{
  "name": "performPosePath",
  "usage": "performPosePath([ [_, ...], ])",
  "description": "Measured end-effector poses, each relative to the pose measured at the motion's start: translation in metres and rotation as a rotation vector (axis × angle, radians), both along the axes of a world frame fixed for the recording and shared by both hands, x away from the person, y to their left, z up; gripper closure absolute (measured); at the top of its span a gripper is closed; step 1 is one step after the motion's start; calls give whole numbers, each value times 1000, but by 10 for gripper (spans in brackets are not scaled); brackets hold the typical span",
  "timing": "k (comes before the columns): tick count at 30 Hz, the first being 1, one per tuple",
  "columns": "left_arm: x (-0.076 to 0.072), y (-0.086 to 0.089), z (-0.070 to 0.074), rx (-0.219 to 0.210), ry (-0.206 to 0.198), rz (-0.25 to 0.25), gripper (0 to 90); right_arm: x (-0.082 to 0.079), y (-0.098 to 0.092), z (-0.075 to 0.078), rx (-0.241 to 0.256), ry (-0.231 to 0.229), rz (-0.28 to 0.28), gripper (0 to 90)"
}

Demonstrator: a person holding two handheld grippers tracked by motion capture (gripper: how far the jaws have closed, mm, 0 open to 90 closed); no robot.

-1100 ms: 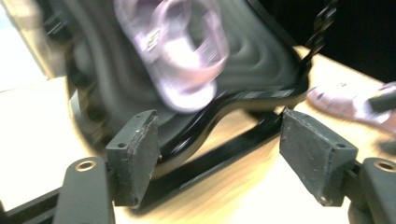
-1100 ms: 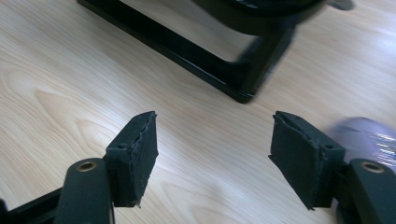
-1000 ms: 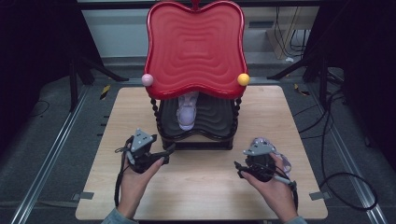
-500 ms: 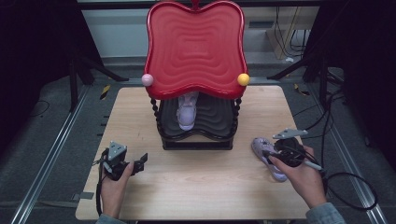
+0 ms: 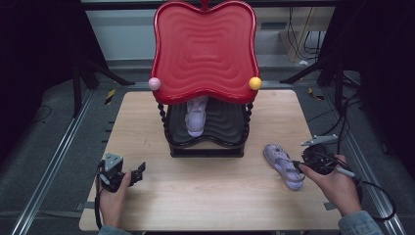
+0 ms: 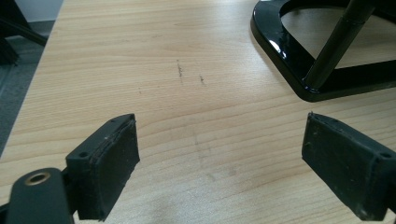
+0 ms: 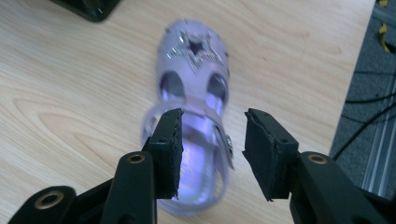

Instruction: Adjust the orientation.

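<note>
Wooden table carries a red-topped rack; left gripper gapes wide over bare wood — right gripper, part open, straddles a lilac sandal lying near the rack, gripping nothing.

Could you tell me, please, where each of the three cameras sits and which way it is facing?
High view: above the person's side, looking forward and down on the table; both hands and forearms show.
Left gripper view: rides the left gripper, looking past its open jaws at the rack base.
Right gripper view: rides the right gripper, above the purple sandal.
Shared: the high view also shows that sandal.
</note>
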State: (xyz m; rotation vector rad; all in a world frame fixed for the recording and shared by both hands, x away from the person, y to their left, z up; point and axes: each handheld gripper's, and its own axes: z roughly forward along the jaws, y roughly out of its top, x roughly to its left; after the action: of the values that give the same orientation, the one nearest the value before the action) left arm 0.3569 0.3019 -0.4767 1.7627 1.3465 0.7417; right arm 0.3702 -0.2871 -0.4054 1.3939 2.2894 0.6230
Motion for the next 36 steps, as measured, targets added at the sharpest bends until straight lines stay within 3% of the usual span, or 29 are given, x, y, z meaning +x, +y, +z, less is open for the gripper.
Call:
performPosePath([
  [6,2,-1,-3,23,8,-8,104,7,-11,-13,-22,66,0,583],
  [14,3,7,-6,0,16,12,110,18,-9,-30,-38,141,6,644],
  [19,4,5,-7,6,20,7,111,25,-5,-39,-58,184,19,670],
  [27,4,4,-9,13,27,2,110,32,-8,-47,-69,241,17,751],
  [36,5,2,-9,21,29,-5,110,36,-10,-49,-62,269,26,799],
])
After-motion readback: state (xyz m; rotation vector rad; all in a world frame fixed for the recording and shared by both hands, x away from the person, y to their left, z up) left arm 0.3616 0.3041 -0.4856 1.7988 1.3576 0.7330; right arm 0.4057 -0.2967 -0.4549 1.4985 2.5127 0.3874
